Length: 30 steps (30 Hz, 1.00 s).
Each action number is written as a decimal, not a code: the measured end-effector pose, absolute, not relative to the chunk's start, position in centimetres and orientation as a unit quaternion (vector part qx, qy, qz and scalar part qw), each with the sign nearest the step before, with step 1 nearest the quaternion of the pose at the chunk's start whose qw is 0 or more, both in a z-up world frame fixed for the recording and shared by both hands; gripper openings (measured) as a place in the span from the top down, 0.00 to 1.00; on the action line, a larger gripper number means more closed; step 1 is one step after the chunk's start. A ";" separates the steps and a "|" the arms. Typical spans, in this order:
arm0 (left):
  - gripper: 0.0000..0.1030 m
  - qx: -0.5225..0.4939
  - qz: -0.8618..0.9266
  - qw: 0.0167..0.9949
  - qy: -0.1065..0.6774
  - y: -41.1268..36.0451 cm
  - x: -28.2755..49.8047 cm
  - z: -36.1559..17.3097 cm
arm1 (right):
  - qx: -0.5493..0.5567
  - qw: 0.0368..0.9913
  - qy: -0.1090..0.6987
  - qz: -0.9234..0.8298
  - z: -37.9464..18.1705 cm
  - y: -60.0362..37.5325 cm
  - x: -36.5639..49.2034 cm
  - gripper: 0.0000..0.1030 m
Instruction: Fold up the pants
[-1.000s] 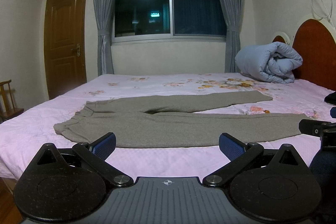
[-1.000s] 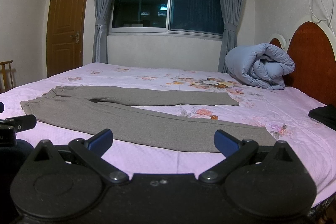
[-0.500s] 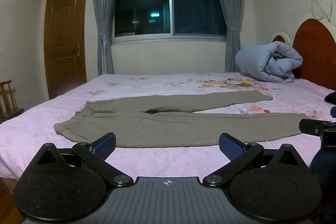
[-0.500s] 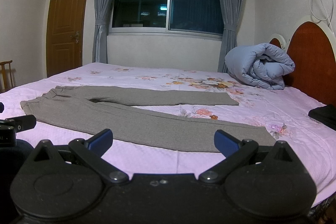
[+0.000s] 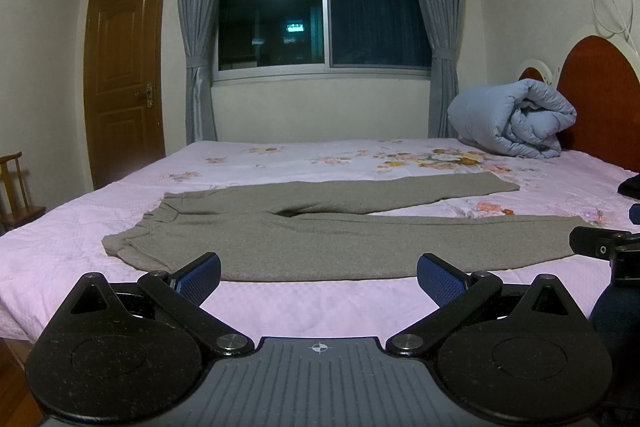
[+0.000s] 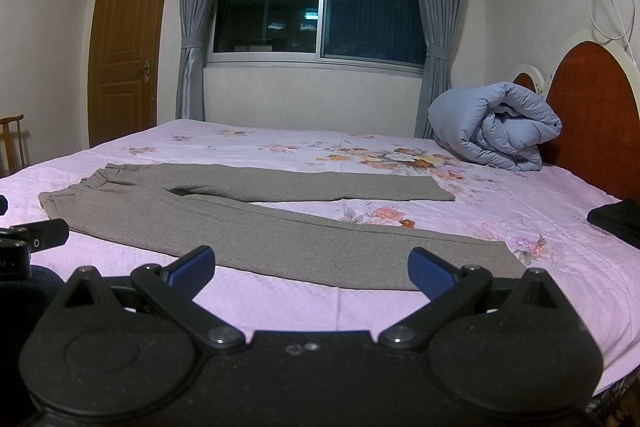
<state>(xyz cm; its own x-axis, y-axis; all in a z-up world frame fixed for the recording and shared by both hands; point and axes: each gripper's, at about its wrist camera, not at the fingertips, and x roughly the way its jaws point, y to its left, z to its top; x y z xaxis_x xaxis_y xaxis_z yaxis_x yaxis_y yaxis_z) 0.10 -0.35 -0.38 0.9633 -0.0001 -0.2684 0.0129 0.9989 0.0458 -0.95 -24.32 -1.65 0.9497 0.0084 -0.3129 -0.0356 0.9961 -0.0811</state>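
Grey pants (image 5: 320,227) lie flat on the pink floral bed, waistband to the left, the two legs spread apart toward the right. They also show in the right wrist view (image 6: 260,223). My left gripper (image 5: 319,277) is open and empty, held just short of the near edge of the near leg, toward the waist end. My right gripper (image 6: 311,273) is open and empty, just short of the near leg toward its cuff end. Neither touches the cloth.
The bed (image 5: 320,163) has a red wooden headboard (image 5: 600,99) at the right. A rolled blue duvet (image 5: 516,119) lies by it. A dark item (image 6: 616,217) lies at the right edge. A door (image 5: 124,79) and chair (image 5: 16,187) stand left.
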 end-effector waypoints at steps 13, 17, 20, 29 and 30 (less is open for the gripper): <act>0.00 0.023 -0.004 0.991 0.135 -0.2 -0.1 -0.7 | -0.043 0.986 0.158 0.011 -1.6 -24.3 -1.1 0.06; 0.00 0.020 -0.005 0.991 0.135 -0.1 -0.2 -0.6 | -0.042 0.987 0.157 0.011 -1.6 -24.3 -1.1 0.06; 0.00 0.018 -0.009 0.990 0.139 -0.1 -0.5 -0.6 | -0.037 0.987 0.157 0.007 -1.6 -24.9 -1.2 0.06; 0.00 -0.059 -0.018 0.984 0.168 3.7 4.0 0.8 | 0.006 0.986 0.169 0.008 -0.6 -27.2 1.6 0.06; 0.00 -0.060 -0.007 0.984 0.165 4.6 5.1 1.1 | 0.004 0.986 0.165 0.007 -0.3 -27.6 2.6 0.06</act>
<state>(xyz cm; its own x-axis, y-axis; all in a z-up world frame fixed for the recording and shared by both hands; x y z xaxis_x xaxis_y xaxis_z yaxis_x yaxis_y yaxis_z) 5.10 4.55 1.13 0.9454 -0.0338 -0.3242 -0.0057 0.9927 -0.1202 2.58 -27.60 -0.32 0.9454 0.0161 -0.3256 -0.0134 0.9999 0.0106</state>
